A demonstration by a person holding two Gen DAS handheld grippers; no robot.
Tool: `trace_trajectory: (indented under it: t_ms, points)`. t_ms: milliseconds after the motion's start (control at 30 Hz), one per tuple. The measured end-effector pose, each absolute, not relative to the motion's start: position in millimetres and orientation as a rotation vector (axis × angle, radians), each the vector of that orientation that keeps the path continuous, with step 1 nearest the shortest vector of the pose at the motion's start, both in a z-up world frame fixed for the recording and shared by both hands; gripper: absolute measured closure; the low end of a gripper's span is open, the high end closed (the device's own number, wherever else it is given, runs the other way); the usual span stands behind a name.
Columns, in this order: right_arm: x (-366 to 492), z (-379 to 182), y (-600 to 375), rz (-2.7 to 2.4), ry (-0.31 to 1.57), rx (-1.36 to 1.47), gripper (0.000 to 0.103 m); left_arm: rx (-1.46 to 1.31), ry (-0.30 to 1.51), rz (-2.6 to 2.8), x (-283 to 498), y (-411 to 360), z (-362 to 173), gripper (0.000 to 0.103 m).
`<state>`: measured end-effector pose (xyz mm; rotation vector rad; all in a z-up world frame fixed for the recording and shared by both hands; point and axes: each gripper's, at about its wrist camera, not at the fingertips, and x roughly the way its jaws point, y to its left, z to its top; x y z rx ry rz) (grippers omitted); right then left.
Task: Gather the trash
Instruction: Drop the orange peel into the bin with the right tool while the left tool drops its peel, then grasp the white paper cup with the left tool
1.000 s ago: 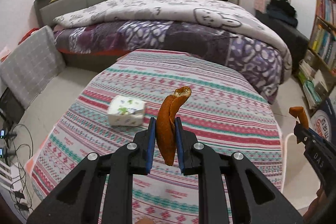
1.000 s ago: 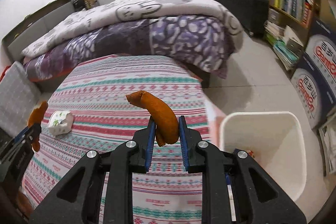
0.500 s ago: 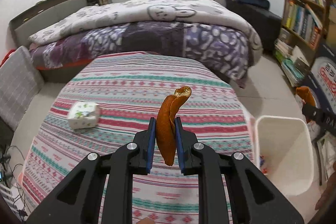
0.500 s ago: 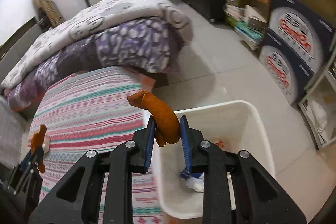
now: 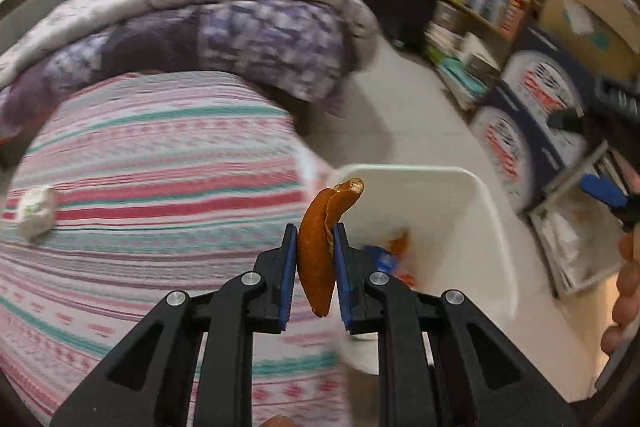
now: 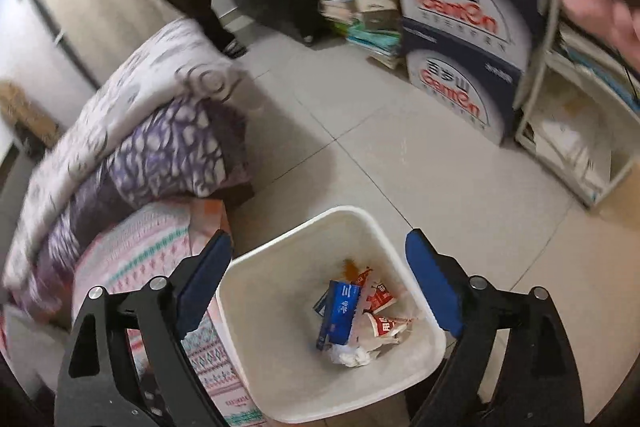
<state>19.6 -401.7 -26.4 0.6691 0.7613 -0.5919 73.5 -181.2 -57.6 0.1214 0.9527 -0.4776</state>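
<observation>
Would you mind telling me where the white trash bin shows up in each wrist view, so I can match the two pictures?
Left wrist view: the white trash bin sits right of centre, just behind the left gripper and its orange peel.
Right wrist view: the bin is at bottom centre, between the open fingers of the right gripper.
Shared landmark: the striped tablecloth bordering the bin.

Black angular tools [image 5: 314,259] [image 6: 320,279], blue pads [image 6: 434,287] lining the fingers, silver screws at the joints; bare skin [image 5: 624,291] alongside.
</observation>
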Motion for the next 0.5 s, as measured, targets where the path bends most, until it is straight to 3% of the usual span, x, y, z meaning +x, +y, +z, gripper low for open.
trace_trajectory:
  t_ms: [67,167,267,500]
  points:
    - [14,-26,-413,-0.608,0.757,0.699,0.017,0.105,0.976,-0.544,69,-195,-58,0.083]
    - [8,-27,-428,-0.619,0.763,0.749,0.013,0.079,1.006,-0.632,61,-212,-58,0.056]
    - [3,-27,-442,-0.627,0.751,0.807,0.013,0.137,0.992,-0.669,52,-219,-51,0.055]
    - [6,-32,-440,-0.597,0.765,0.864,0.012,0.278,0.974,-0.642,55,-195,-43,0.040]
